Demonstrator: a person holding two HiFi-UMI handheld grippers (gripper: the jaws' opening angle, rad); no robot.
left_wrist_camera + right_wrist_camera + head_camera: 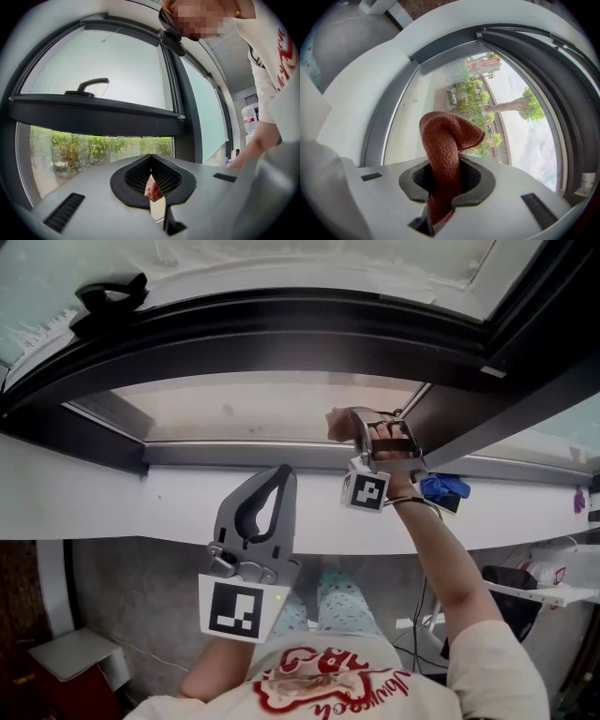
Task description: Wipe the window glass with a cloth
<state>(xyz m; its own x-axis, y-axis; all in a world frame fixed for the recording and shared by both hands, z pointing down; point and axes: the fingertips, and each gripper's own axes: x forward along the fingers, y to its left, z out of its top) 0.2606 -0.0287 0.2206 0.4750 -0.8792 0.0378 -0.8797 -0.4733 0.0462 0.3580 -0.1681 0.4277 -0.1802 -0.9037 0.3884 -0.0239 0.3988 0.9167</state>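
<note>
A rust-brown cloth (447,140) sticks out from between the jaws of my right gripper (359,430), which is shut on it. In the head view the cloth (338,423) is pressed to the lower window glass (234,413) near its right end. Trees and a street show through the glass (520,126) in the right gripper view. My left gripper (284,472) is held lower, in front of the white sill (112,498), pointing up at the window. Its jaws are shut with nothing between them (151,157).
A dark frame bar (281,334) with a black handle (108,292) crosses above the lower pane. A blue object (442,487) lies on the sill by my right wrist. A white shelf (544,592) stands low on the right. A bottle (248,119) is farther along the window.
</note>
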